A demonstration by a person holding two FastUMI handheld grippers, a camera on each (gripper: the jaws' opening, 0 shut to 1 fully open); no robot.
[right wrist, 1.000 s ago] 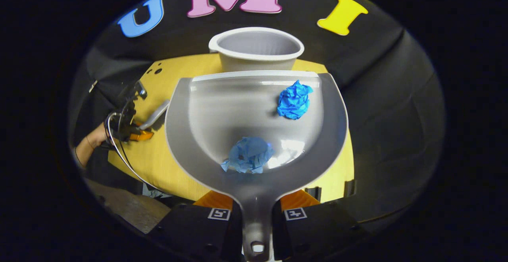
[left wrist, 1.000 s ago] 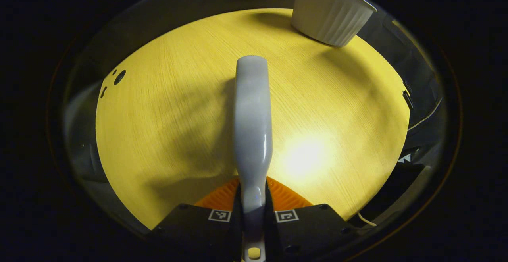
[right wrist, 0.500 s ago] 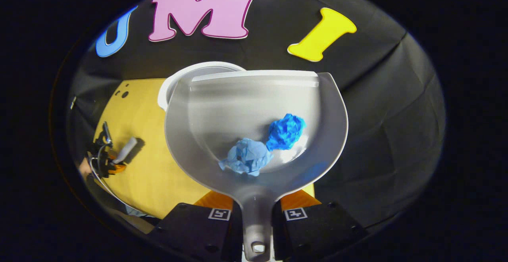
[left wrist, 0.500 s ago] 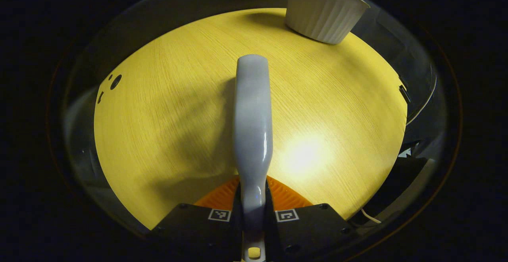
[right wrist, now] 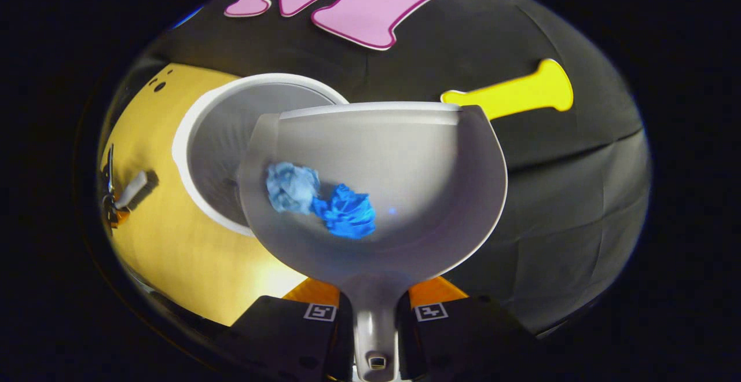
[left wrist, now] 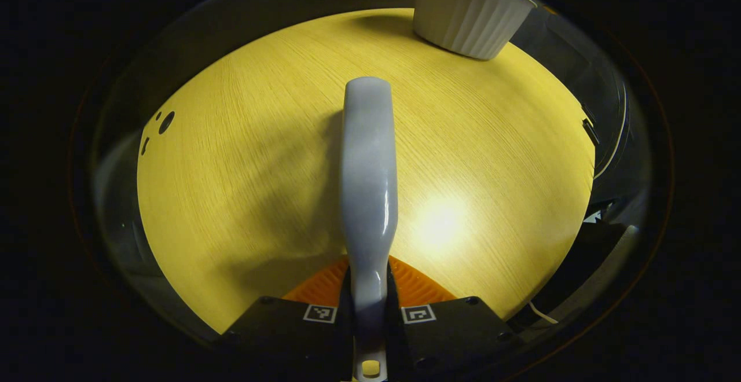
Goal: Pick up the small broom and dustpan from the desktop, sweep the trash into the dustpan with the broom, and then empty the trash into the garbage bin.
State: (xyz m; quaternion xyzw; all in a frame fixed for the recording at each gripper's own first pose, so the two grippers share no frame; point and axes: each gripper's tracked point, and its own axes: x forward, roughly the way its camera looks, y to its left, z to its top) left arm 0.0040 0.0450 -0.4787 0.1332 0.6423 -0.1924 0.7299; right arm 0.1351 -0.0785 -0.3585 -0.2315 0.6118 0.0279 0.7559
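Observation:
In the left gripper view my left gripper (left wrist: 370, 286) is shut on the pale grey broom handle (left wrist: 369, 179), which points forward low over the yellow table (left wrist: 231, 168). The white ribbed garbage bin (left wrist: 468, 14) stands at the table's far end. In the right gripper view my right gripper (right wrist: 373, 292) is shut on the stem of the grey dustpan (right wrist: 417, 197). The dustpan hangs tilted, partly over the open bin (right wrist: 223, 139). A light blue paper ball (right wrist: 291, 186) and a bright blue paper ball (right wrist: 346, 212) lie on the pan's left side. The broom (right wrist: 132, 188) and the left gripper show small at the far left.
The yellow table (right wrist: 168, 243) has small holes near one corner (left wrist: 165, 122). Cables and dark clips hang along its right edge (left wrist: 608, 156). The black cloth wall (right wrist: 567, 185) stands close behind the bin and the dustpan.
The right gripper has carried the dustpan up to the bin and tipped it left. Both paper balls slid from the pan's middle to its left side. The left gripper barely shifted.

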